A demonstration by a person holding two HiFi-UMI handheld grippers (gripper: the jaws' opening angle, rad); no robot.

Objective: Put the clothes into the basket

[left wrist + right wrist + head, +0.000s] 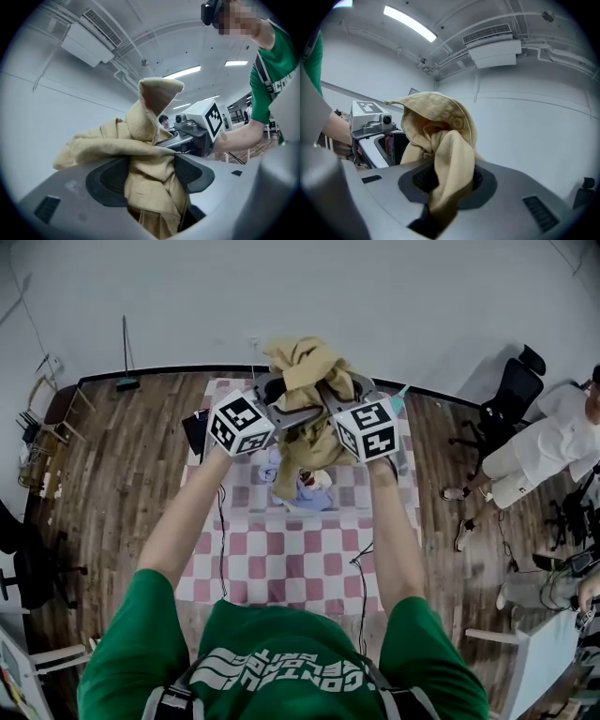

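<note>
Garment: tan cloth garment (pixel 305 371), bunched up and held in the air, gripped by both grippers at once; a button shows on one fold in the right gripper view.
Left gripper (pixel 150 173): jaws stand fairly wide yet are clamped on a thick wad of the tan cloth, with the pads (pixel 108 180) pressing it from both sides. Cloth spills up over the jaws and hangs below them.
Right gripper (pixel 449 180): jaws are drawn close together on a narrower twist of the same garment. It rises in a hood-like fold above the pads and trails down between them.
Grippers to each other: side by side and close, with the marker cubes (pixel 242 423) turned toward the head camera. The garment bridges them, and each gripper shows in the other's view just across the cloth.
Hang of the garment: the top bunch stands above and beyond the jaws, and a long tail drops below them.
Under the grippers: pile of blue and white cloth (pixel 305 491) directly beneath that tail; what it lies in I cannot make out.
Mat: pink-and-white checked mat (pixel 281 559) on the wooden floor (pixel 122 474), beneath both grippers and the person's outstretched arms (pixel 187 512).
Right of the right gripper, well apart: black office chair (pixel 511 390) and a seated person in white (pixel 544 446).
Left of the left gripper, well apart: broom (pixel 125 357) leaning on the wall (pixel 375 296).
</note>
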